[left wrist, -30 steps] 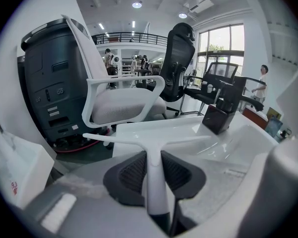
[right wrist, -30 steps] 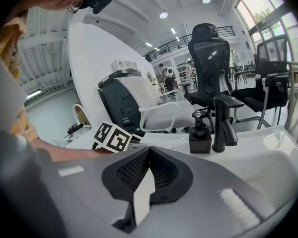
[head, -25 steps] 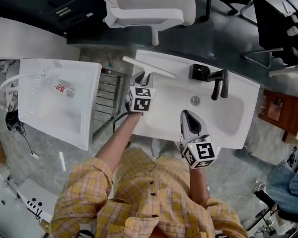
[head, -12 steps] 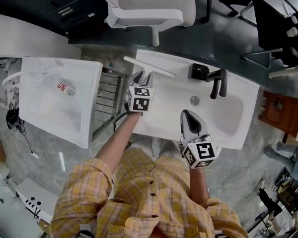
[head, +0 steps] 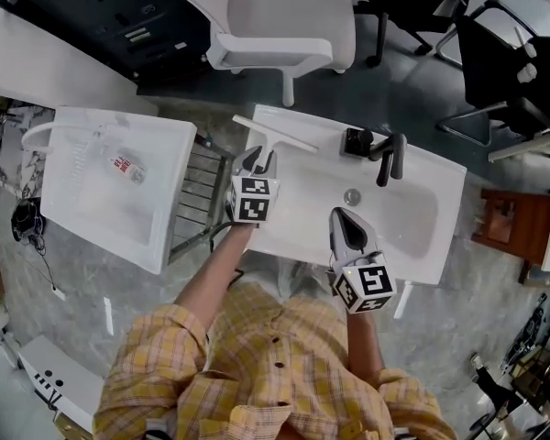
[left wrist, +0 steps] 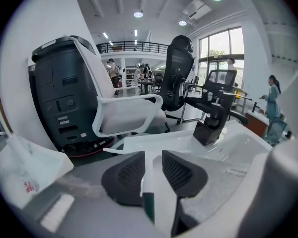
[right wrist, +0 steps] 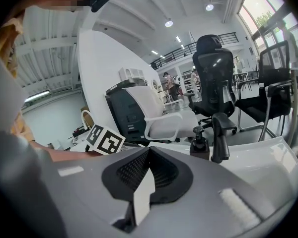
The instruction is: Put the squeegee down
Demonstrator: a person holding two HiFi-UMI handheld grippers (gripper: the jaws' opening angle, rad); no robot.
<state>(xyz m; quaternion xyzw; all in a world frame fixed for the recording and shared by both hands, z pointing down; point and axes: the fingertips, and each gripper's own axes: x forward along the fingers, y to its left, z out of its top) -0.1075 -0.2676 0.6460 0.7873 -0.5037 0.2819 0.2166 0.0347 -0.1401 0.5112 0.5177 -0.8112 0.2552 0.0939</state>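
Observation:
The white squeegee lies flat on the back left rim of the white sink, its blade across the corner. Its handle runs back toward my left gripper. In the left gripper view the handle's end sits between the left gripper jaws. The dark pads stand apart from it on both sides, and the jaws are closing a little. My right gripper hovers over the sink's front rim. It is shut and empty, its jaws meeting at the tip.
A black faucet and a black dispenser stand at the sink's back. A second white basin lies to the left, past a metal rack. A white chair stands behind, and black office chairs to the right.
The left jaws have spread off the squeegee's handle, and the squeegee stays lying on the rim. Both grippers have lifted slightly.

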